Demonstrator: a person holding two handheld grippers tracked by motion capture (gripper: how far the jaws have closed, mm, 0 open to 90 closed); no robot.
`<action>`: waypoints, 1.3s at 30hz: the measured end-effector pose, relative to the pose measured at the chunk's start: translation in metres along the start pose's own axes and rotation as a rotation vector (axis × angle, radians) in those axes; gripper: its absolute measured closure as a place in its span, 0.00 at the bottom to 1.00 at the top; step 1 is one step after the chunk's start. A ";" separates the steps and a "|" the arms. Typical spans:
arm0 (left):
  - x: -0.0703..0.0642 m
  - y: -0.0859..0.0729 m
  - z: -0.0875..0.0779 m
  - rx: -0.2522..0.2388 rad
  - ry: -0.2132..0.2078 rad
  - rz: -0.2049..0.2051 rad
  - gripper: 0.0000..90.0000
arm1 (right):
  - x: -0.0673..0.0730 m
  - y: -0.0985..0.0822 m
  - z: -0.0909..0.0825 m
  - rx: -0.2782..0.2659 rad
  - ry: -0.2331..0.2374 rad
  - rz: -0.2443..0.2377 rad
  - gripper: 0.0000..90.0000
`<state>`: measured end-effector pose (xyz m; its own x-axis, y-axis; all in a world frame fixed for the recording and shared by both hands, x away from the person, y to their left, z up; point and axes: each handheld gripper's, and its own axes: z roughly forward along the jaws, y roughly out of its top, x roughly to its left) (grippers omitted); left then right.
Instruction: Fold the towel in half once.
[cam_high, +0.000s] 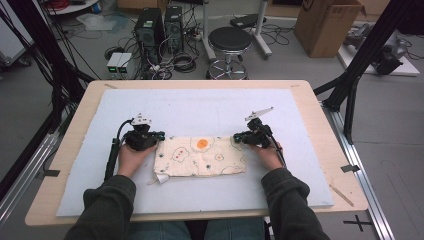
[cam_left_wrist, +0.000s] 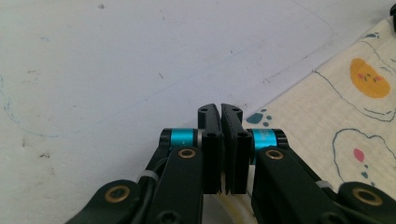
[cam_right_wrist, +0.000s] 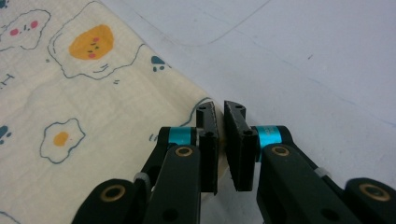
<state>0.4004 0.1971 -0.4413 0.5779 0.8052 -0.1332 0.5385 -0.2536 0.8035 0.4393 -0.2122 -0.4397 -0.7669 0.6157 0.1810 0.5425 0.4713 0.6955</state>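
Cream cloth (cam_high: 201, 156) with an egg print lies folded flat on the white surface (cam_high: 200, 107), near the front edge. Left gripper (cam_high: 159, 135) fingers clamp its far-left corner; right gripper (cam_high: 237, 137) fingers pinch the far-right corner.

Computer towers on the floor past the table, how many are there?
2. Both black computer towers stand side by side on the floor beyond the table's far edge, left of the round stool: one, the other just to its right.
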 end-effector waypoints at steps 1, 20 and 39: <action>0.000 0.000 0.001 0.003 0.000 0.001 0.96 | -0.001 0.000 0.001 -0.011 0.000 -0.003 0.93; -0.003 0.013 -0.016 -0.056 -0.084 0.004 0.70 | -0.002 0.005 -0.014 -0.068 0.044 0.025 0.69; -0.003 0.033 -0.040 -0.039 -0.099 0.053 0.59 | 0.004 0.021 -0.031 -0.079 0.031 0.025 0.57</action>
<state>0.3927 0.2078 -0.3912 0.6635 0.7341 -0.1447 0.4825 -0.2721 0.8326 0.4367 -0.2191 -0.4031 -0.7644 0.6061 0.2200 0.5339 0.4037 0.7429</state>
